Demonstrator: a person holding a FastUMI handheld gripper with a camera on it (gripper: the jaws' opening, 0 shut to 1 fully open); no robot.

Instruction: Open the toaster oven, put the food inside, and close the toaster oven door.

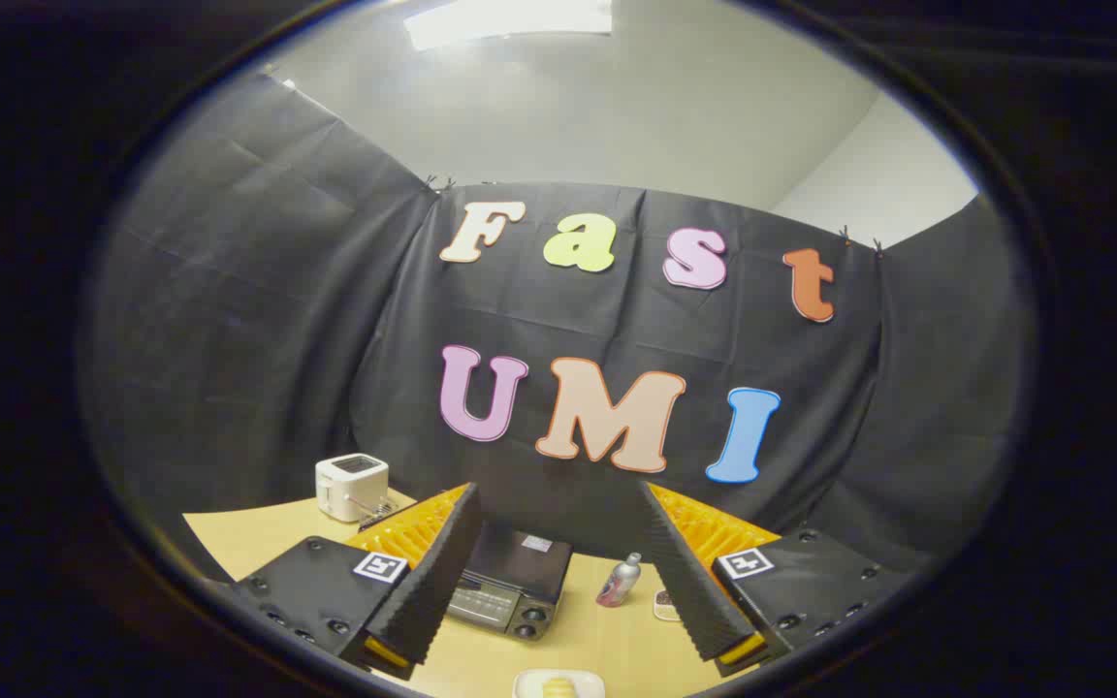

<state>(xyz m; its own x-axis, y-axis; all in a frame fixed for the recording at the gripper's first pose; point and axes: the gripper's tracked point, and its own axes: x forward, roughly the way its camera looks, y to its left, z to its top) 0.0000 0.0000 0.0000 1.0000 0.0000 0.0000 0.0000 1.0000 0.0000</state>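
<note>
The dark toaster oven [512,582] sits door shut on the pale wooden desk [258,528], between the released, empty fingers [558,582]. Food on a plate [558,685] lies at 6 o'clock from it, a small bottle [620,580] at 3 o'clock, a white toaster [352,485] at 10 o'clock.

The tongs [558,572] stand wide apart above the table [258,533], holding nothing. Between the fingers [432,572] and beyond them sits the toaster oven [510,582], its door shut, with a small bottle [620,580] just to its right and a plate [558,683] carrying a yellowish piece of food [558,687] nearer the tongs. Farther back, left of the toaster oven, a white toaster [352,485] stands near the black cloth wall [229,339].
</note>
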